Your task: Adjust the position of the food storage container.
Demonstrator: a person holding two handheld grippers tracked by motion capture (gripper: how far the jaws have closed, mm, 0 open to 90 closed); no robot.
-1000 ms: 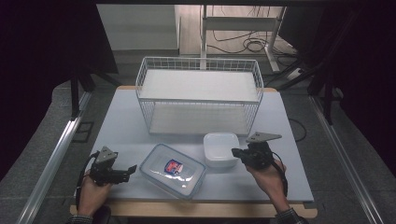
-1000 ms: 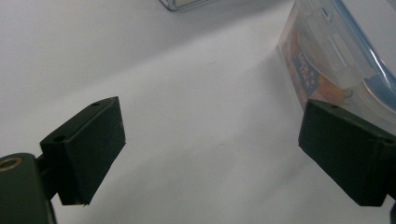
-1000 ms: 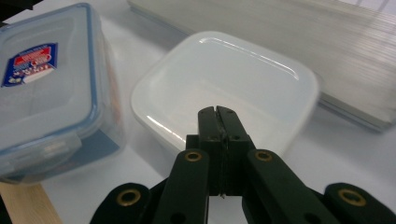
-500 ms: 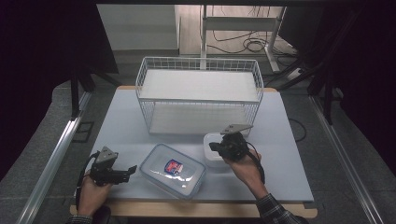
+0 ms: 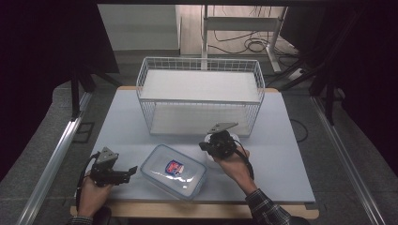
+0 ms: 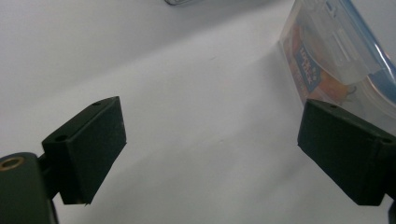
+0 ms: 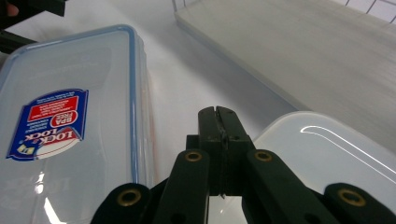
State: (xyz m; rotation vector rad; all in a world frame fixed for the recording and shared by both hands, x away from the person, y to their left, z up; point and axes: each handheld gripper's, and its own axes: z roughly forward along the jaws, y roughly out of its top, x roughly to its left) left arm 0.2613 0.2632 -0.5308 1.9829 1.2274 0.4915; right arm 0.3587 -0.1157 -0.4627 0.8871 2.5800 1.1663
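A clear lidded container (image 5: 174, 170) with a blue rim and a red-and-blue label lies near the table's front edge; its lid and label also face me in the right gripper view (image 7: 70, 121). My right gripper (image 5: 202, 146) hovers over a small white container (image 5: 234, 138), jaws pressed together with nothing between them (image 7: 217, 112); that white container's lid (image 7: 336, 154) lies just beyond and beside the jaws. My left gripper (image 5: 133, 169) rests at the front left, jaws wide apart (image 6: 210, 140), pointing at the clear container's end (image 6: 341, 60) without touching it.
A white wire basket (image 5: 199, 96) with a solid white floor stands at the table's middle back; its floor edge (image 7: 289, 56) runs just past the right gripper. Bare table (image 5: 291, 154) stretches to the right. Dark surroundings and cables lie beyond the table.
My right hand has moved leftward from the table's right side to above the small white container, now covering most of it. The left hand has stayed in place.
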